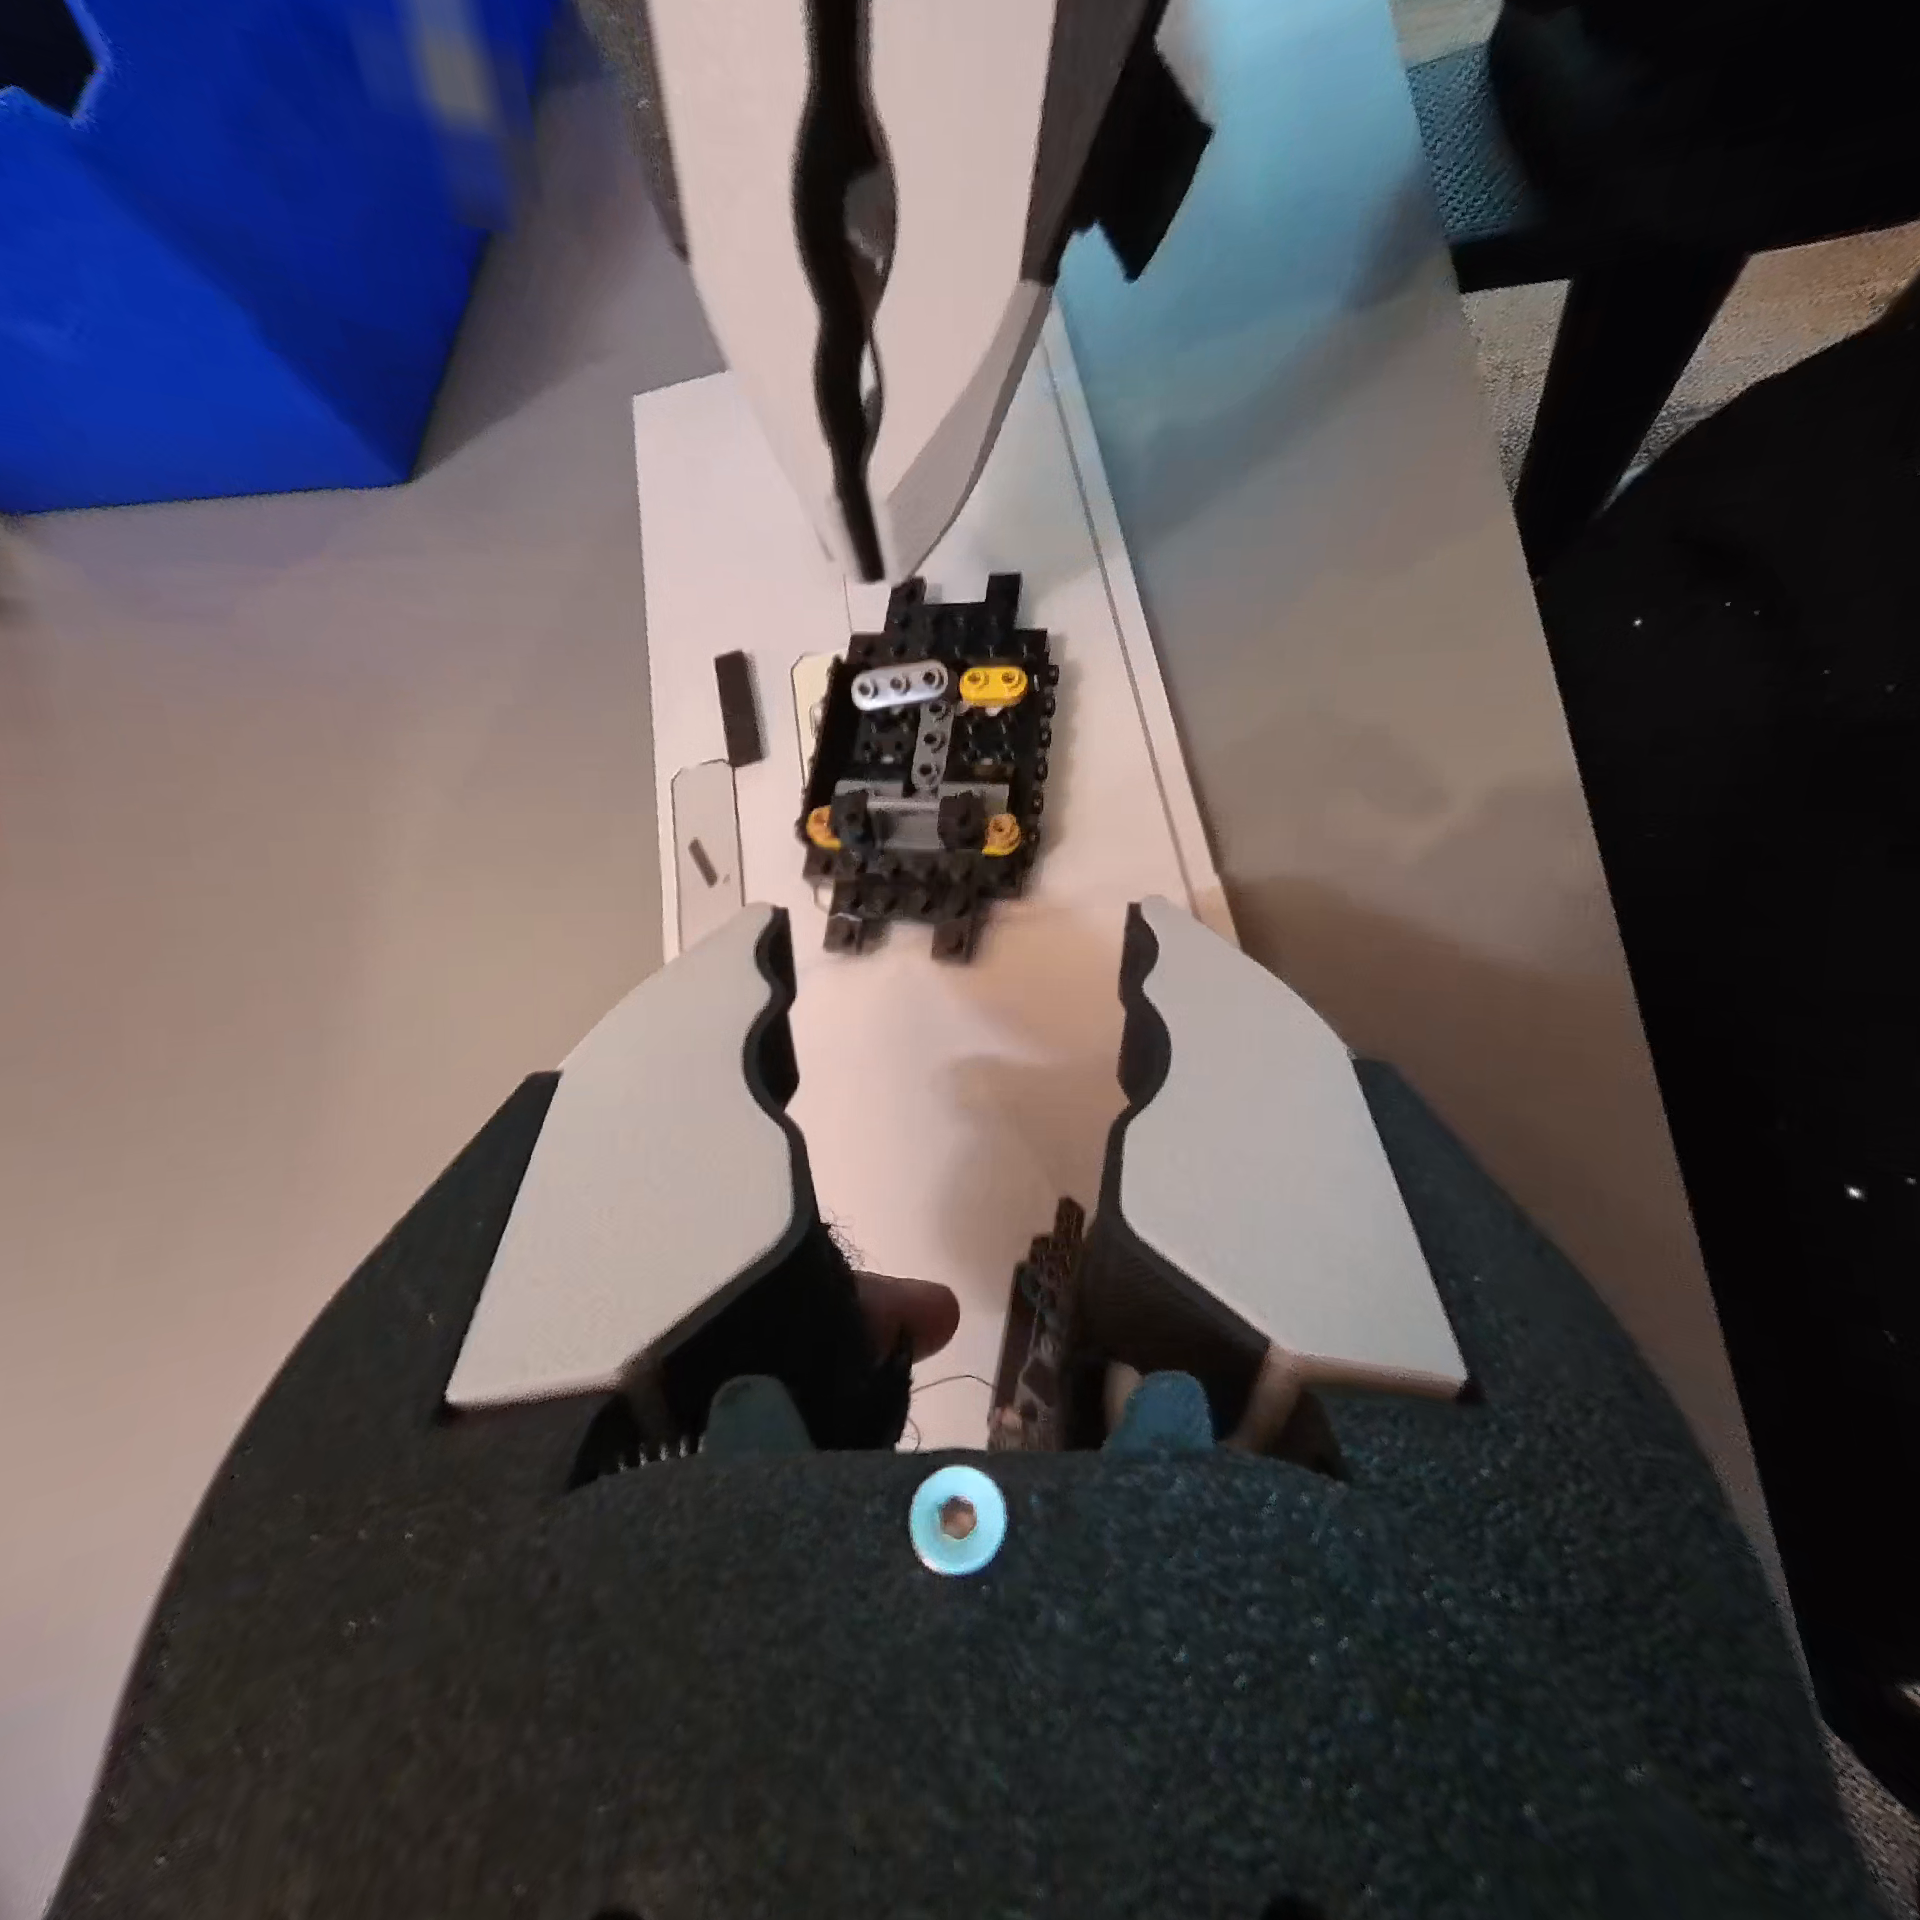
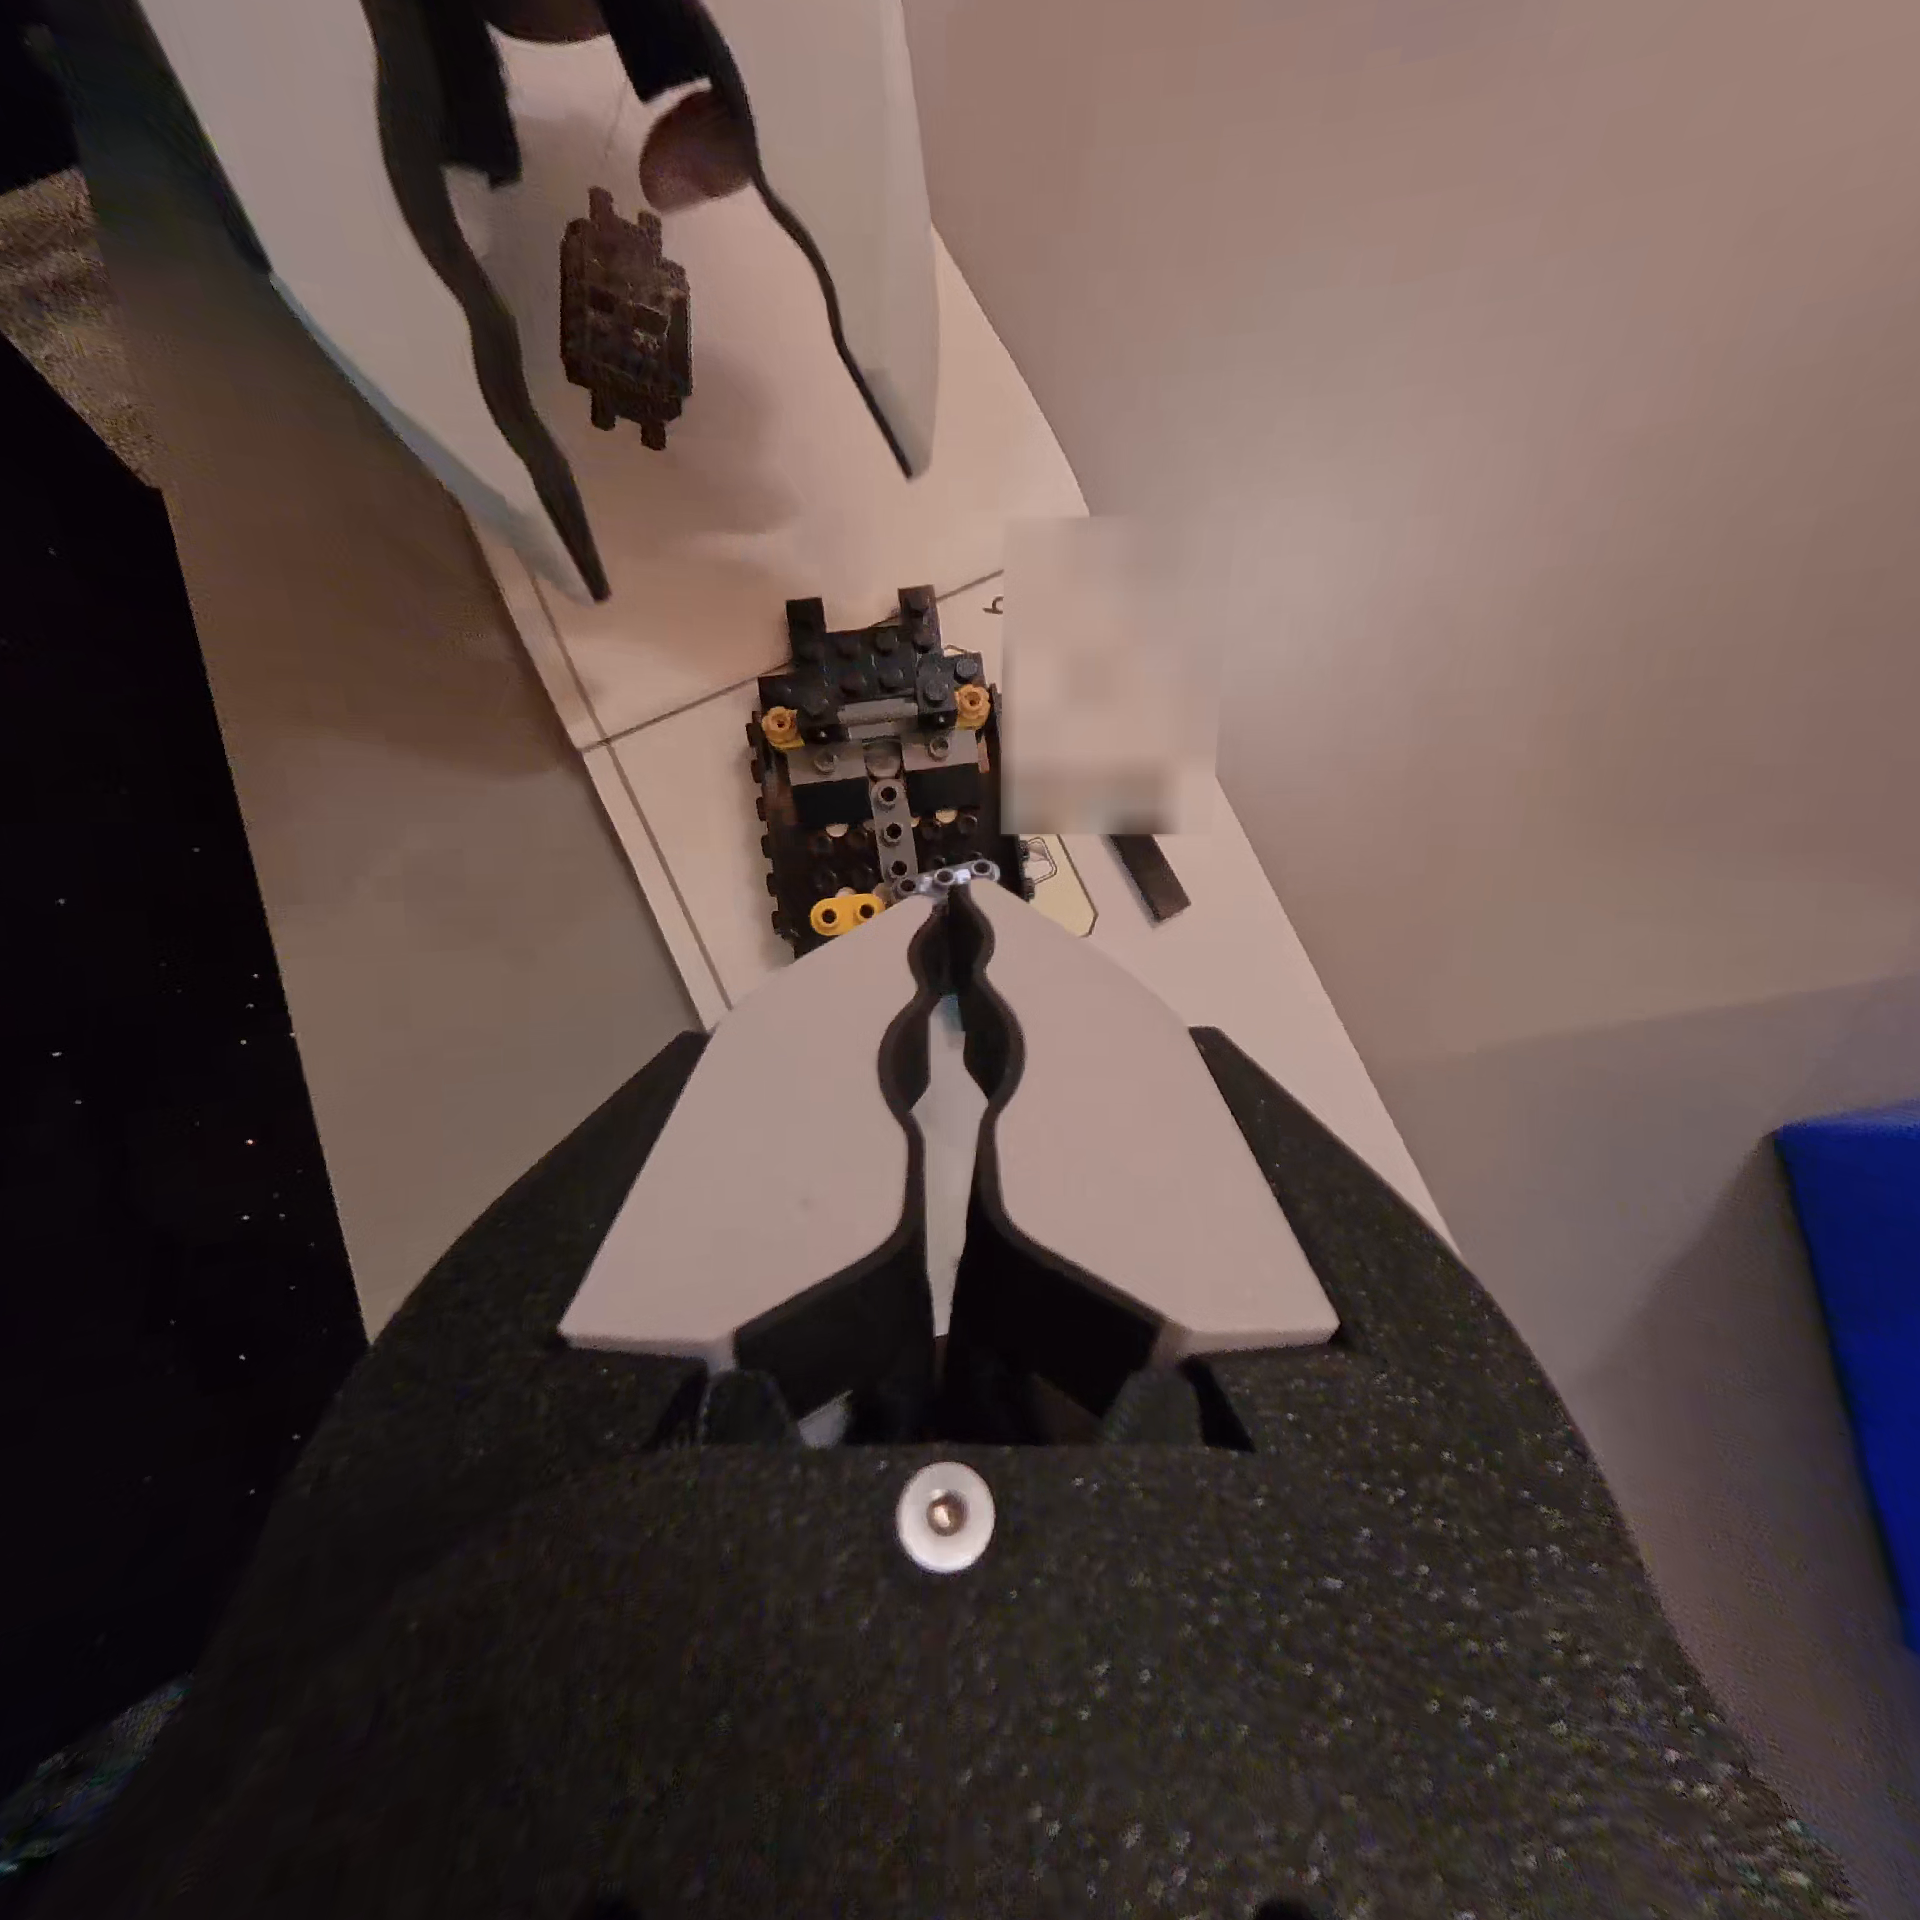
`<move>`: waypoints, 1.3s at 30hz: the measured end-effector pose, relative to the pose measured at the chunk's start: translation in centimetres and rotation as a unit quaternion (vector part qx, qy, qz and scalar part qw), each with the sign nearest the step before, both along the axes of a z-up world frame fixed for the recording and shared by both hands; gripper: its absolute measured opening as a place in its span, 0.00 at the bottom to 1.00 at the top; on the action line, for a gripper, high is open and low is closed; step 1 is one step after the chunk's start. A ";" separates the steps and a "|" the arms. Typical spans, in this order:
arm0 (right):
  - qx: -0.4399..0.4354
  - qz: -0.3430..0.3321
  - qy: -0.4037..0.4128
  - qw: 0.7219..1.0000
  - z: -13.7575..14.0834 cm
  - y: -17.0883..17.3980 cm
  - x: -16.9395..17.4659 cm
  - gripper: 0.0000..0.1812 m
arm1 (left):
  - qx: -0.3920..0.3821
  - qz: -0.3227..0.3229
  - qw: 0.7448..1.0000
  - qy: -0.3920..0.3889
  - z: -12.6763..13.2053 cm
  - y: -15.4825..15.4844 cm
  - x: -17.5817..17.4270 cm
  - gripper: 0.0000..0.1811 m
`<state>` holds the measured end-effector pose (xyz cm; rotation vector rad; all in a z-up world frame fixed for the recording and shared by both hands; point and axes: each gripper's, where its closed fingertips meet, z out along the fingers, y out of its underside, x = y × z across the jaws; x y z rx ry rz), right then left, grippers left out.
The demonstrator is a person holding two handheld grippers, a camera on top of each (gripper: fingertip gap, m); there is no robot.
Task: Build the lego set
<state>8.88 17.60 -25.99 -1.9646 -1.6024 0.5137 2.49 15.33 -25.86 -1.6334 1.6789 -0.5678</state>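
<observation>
Here right tool [image 2: 951, 909], seemingly closed, meets lego build's [image 2: 878, 769] grey beam [image 2: 948, 879].

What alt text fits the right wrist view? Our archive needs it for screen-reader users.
The right tool, shut, has its tips at a grey beam on a black lego build that sits on a white sheet. Beyond the build, the left tool hangs open, with a dark lego piece between its fingers.
</observation>
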 end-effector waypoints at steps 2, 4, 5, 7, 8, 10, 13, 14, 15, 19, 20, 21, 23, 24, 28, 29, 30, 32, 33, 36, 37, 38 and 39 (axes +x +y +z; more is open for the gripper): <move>0.003 0.014 -0.013 1.000 0.0 0.3 -0.2 0.00 | -0.002 -0.005 1.000 -0.007 0.2 0.0 1.0 0.37; -0.002 0.028 -0.016 0.999 0.1 0.6 -0.7 0.00 | -0.002 -0.007 1.000 -0.011 0.5 0.2 2.0 0.41; -0.011 0.040 -0.011 0.999 0.1 0.5 -1.1 0.00 | -0.001 -0.007 1.000 -0.013 0.7 0.3 2.5 0.42; -0.029 0.056 -0.010 0.998 0.0 0.3 -1.7 0.00 | -0.009 -0.012 1.000 -0.012 0.6 0.5 3.4 0.42; -0.034 0.059 -0.021 0.997 -0.2 0.4 -1.8 0.00 | -0.013 -0.013 1.000 -0.009 0.4 0.8 3.7 0.42; -0.043 0.073 -0.042 0.995 -0.8 0.2 -1.8 0.01 | -0.027 -0.017 0.999 0.002 -0.3 1.0 4.1 0.40; -0.048 0.079 -0.055 0.994 -1.3 0.2 -1.9 0.00 | -0.043 -0.023 0.999 0.011 -1.2 1.1 4.6 0.38; -0.048 0.079 -0.058 0.994 -1.4 0.2 -1.9 0.00 | -0.045 -0.023 0.999 0.013 -1.4 1.2 4.7 0.38; -0.048 0.079 -0.060 0.994 -1.5 0.2 -1.8 0.00 | -0.046 -0.023 0.999 0.015 -1.6 1.2 4.7 0.37; -0.047 0.071 -0.070 0.994 -2.0 0.4 -1.3 0.01 | -0.043 -0.028 0.998 0.032 -2.4 1.1 4.5 0.36; -0.048 0.069 -0.067 0.994 -2.1 0.4 -1.2 0.01 | -0.044 -0.030 0.998 0.032 -2.4 1.0 4.5 0.36; -0.050 0.068 -0.063 0.994 -2.0 0.3 -1.2 0.00 | -0.045 -0.032 0.998 0.030 -2.4 0.9 4.6 0.36; -0.049 0.063 -0.062 0.995 -2.0 0.4 -1.0 0.01 | -0.046 -0.032 0.998 0.030 -2.4 0.9 4.5 0.35; -0.049 0.061 -0.061 0.995 -2.0 0.4 -0.9 0.00 | -0.044 -0.030 0.998 0.031 -2.5 1.0 4.5 0.35; -0.052 0.058 -0.054 0.996 -2.0 0.3 -0.8 0.00 | -0.043 -0.027 0.998 0.027 -2.6 1.1 4.4 0.34; -0.051 0.058 -0.054 0.996 -2.0 0.3 -0.8 0.00 | -0.042 -0.025 0.998 0.030 -2.7 1.2 4.3 0.34; -0.051 0.059 -0.054 0.995 -2.0 0.3 -0.8 0.00 | -0.044 -0.025 0.998 0.029 -2.7 1.2 4.3 0.34; -0.053 0.060 -0.052 0.995 -2.1 0.3 -0.8 0.00 | -0.046 -0.025 0.998 0.027 -2.7 1.2 4.3 0.34; -0.055 0.061 -0.050 0.995 -2.1 0.2 -0.8 0.00 | -0.046 -0.025 0.998 0.026 -2.7 1.2 4.3 0.34; -0.068 0.054 -0.037 0.996 -2.1 0.2 -0.7 0.00 | -0.048 -0.024 0.998 0.024 -2.7 1.1 4.3 0.34; -0.072 0.051 -0.031 0.996 -2.2 0.3 -0.7 0.00 | -0.048 -0.025 0.998 0.023 -2.7 1.1 4.3 0.34; -0.074 0.046 -0.026 0.996 -2.2 0.3 -0.7 0.00 | -0.048 -0.025 0.998 0.022 -2.7 1.1 4.3 0.34; -0.079 0.039 -0.022 0.996 -2.2 0.3 -0.7 0.00 | -0.048 -0.026 0.998 0.021 -2.7 1.1 4.3 0.34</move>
